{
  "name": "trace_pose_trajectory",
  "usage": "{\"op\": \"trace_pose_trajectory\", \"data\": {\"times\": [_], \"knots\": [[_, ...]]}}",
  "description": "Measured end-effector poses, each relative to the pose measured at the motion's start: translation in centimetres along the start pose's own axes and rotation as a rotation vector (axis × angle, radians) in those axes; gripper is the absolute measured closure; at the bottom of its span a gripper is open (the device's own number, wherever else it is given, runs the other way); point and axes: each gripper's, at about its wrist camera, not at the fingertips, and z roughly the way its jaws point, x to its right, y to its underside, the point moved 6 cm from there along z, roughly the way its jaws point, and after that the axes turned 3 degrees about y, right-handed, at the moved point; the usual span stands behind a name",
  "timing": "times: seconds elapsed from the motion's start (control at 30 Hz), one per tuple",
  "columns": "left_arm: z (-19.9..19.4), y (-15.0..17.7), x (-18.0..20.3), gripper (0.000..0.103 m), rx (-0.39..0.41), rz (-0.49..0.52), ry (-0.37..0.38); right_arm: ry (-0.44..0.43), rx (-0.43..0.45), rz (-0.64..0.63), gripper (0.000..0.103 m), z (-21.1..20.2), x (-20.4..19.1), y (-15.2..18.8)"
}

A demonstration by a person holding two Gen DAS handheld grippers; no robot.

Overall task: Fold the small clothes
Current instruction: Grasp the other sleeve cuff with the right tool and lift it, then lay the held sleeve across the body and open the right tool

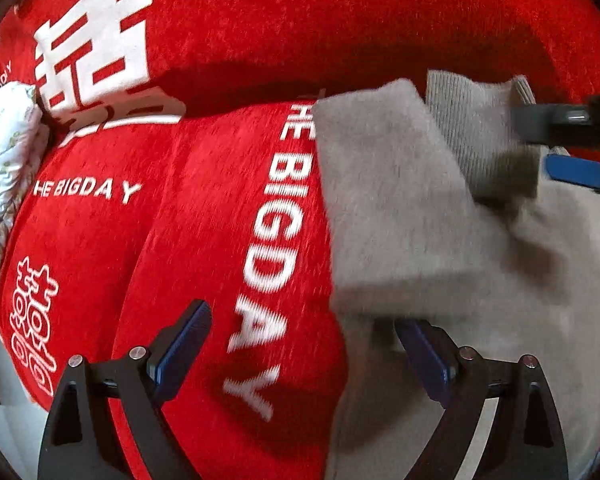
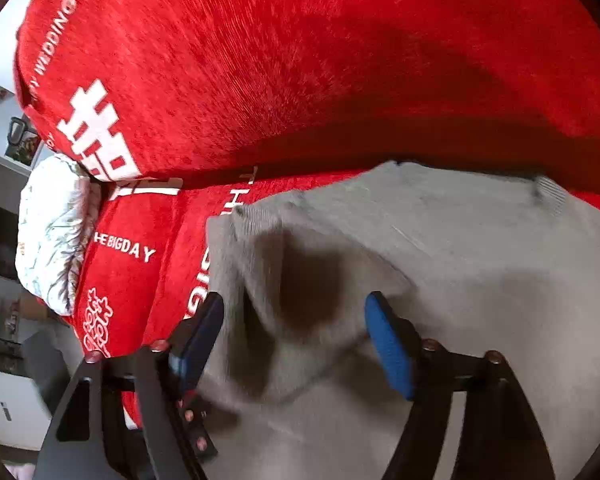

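the grey knit garment point(image 2: 440, 264) lies partly folded on the red sofa cover point(image 2: 300, 60). right gripper point(image 2: 296, 336) hangs over it, jaws wide apart, cloth between them ungripped. left gripper point(image 1: 304, 356), jaws spread, straddles the garment's left edge.

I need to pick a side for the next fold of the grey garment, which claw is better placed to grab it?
Probably the right claw: it is open directly over the grey garment. The left claw, also open, sits mostly over the red cover.
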Motion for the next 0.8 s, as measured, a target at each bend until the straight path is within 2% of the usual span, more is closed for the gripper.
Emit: {"op": "trace_pose_trajectory", "data": {"times": [0.03,0.07,0.13,0.2,0.27,0.33,0.43,0.53,0.67,0.73,0.8], "knots": [[0.1,-0.3,0.0,0.010,0.008,-0.001,-0.012,-0.002,-0.030,0.006,0.095,1.0,0.0,-0.4],[0.3,-0.6,-0.1,0.010,0.017,-0.005,-0.031,-0.006,-0.068,0.044,0.096,1.9,0.3,-0.7],[0.7,-1.0,-1.1,0.010,0.022,-0.022,-0.071,-0.058,0.012,0.125,0.096,-0.1,1.0,-1.5],[1.0,-1.1,-2.3,0.010,0.018,-0.060,-0.066,-0.087,0.107,0.185,0.096,-3.6,2.4,-1.7],[1.1,-1.1,-3.2,0.010,0.017,-0.077,-0.067,-0.076,0.173,0.254,0.096,-6.8,4.9,-0.8],[1.2,-1.1,-3.6,0.010,0.020,-0.079,-0.069,-0.048,0.201,0.368,0.096,-9.1,9.0,0.8],[1.3,-1.2,-3.9,0.010,0.022,-0.075,-0.072,-0.010,0.197,0.564,0.096,-10.2,15.5,4.1],[1.3,-1.0,-3.9,0.010,0.016,-0.041,-0.062,0.024,0.182,0.699,0.093,-9.9,20.4,7.5],[0.5,-0.4,-3.6,0.010,0.017,0.060,-0.053,0.061,0.107,0.747,0.092,-8.1,23.4,10.5],[0.0,0.1,-3.9,0.010,0.005,0.101,-0.060,0.035,0.129,0.772,0.091,-8.3,23.6,11.0],[-0.4,0.3,-4.6,0.010,-0.001,0.103,-0.071,0.014,0.128,0.781,0.084,-8.3,23.7,11.1]]}}
